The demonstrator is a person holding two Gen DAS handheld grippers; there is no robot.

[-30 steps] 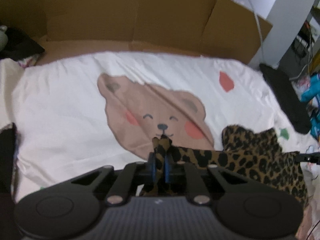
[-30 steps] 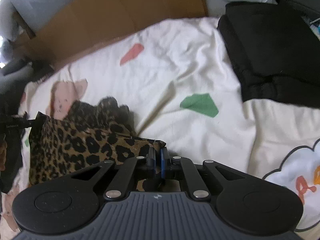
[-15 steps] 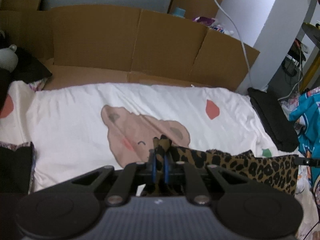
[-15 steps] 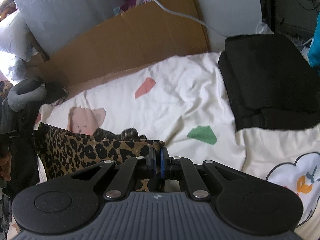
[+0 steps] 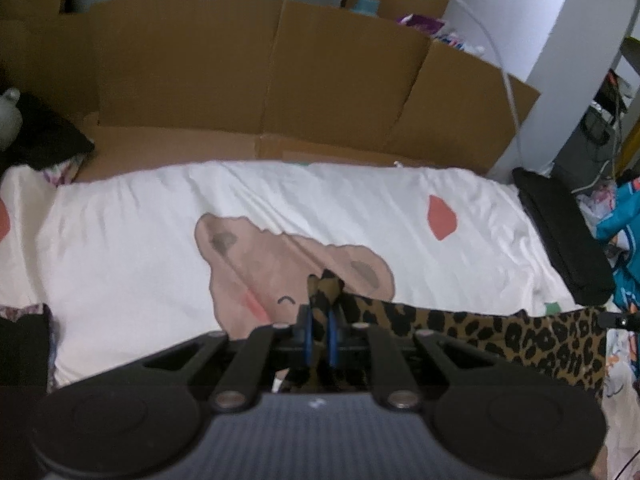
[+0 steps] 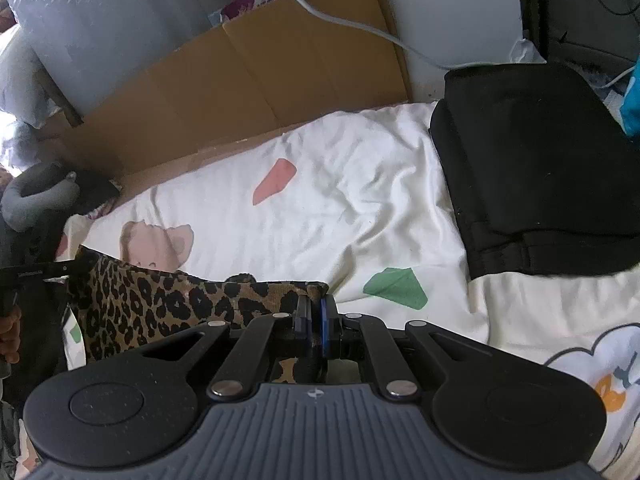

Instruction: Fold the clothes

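Observation:
A leopard-print garment (image 5: 520, 340) hangs stretched between my two grippers above a white bedsheet (image 5: 120, 248) with a bear print. My left gripper (image 5: 318, 320) is shut on one corner of it, fabric bunching up between the blue pads. My right gripper (image 6: 316, 312) is shut on the other corner; the garment (image 6: 160, 304) runs leftward from it to the left gripper's tip at the far left edge. The lower part of the garment is hidden behind the gripper bodies.
A folded black garment (image 6: 540, 176) lies on the bed at the right, also in the left wrist view (image 5: 560, 236). Cardboard sheets (image 5: 260, 80) line the wall behind the bed. Teal clothing (image 5: 620, 232) lies at the far right. A grey plush toy (image 6: 36, 196) sits at left.
Both grippers have risen, lifting the leopard garment off the sheet and pulling it taut into a straight band; more of the cardboard and wall is in view.

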